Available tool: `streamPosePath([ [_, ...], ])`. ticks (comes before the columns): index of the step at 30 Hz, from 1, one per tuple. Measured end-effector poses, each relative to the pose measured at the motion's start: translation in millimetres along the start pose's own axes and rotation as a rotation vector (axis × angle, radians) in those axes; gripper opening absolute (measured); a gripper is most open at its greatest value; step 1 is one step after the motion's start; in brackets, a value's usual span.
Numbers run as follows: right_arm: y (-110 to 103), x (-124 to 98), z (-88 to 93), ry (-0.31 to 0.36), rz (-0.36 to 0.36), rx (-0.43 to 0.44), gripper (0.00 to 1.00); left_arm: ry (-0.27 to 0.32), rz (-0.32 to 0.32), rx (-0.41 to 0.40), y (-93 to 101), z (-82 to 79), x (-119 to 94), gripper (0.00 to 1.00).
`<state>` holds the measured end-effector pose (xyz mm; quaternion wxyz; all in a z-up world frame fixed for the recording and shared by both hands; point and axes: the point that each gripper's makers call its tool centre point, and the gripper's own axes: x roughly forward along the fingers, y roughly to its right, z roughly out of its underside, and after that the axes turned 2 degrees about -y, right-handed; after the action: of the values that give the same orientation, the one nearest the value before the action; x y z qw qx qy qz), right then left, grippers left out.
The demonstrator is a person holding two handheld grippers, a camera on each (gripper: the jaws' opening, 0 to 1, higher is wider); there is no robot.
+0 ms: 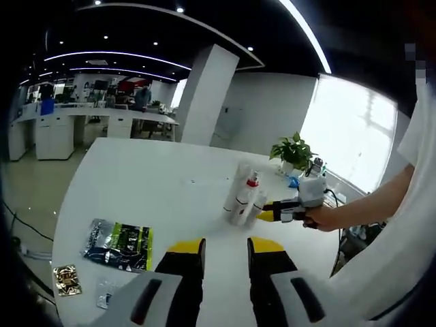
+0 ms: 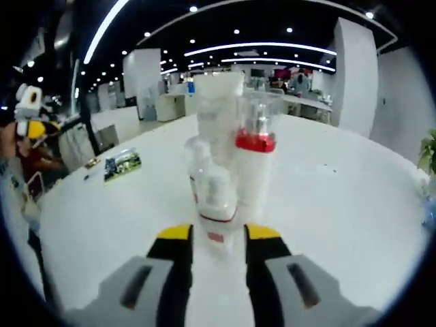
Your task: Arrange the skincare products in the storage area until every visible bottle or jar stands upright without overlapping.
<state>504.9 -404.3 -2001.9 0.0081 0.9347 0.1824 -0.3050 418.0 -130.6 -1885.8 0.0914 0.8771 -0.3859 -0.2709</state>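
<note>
In the right gripper view, the right gripper has its yellow-tipped jaws parted on either side of the small clear-capped bottle, close to its base; whether the pads touch it cannot be told. Just behind stand the red-collared spray bottle and a tall white bottle, all three upright and crowded together on the white table. The step in hand looks like placing or spacing the small bottle. In the left gripper view, the left gripper hangs open and empty, well short of the cluster. Next, the right needs a straight withdrawal without nudging neighbours.
</note>
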Motion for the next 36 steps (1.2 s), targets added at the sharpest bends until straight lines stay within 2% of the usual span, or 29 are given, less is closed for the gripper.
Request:
streamPosePath([
  [2, 1, 3, 0.1, -0.004, 0.005, 0.042, 0.29, 0.003, 0.0, -0.001, 0.0, -1.2, 0, 0.25],
  [7, -2, 8, -4.4, -0.013, 0.016, 0.05, 0.28, 0.0, -0.004, 0.003, -0.7, -0.1, -1, 0.25],
  [13, -7, 12, -3.4, -0.028, 0.03, 0.079, 0.22, -0.002, -0.007, 0.003, -0.9, 2.2, -2, 0.25],
  [19, -2, 14, 0.7, -0.057, 0.079, 0.086, 0.19, 0.001, -0.015, 0.001, -3.5, 1.4, -6, 0.25],
  [26, 7, 12, 0.2, -0.069, 0.153, 0.036, 0.18, 0.005, -0.022, 0.0, -6.7, 0.2, -8, 0.25],
  [36, 17, 19, -5.0, -0.054, 0.223, 0.087, 0.18, -0.002, -0.031, 0.004, -11.3, 1.0, -12, 0.25],
])
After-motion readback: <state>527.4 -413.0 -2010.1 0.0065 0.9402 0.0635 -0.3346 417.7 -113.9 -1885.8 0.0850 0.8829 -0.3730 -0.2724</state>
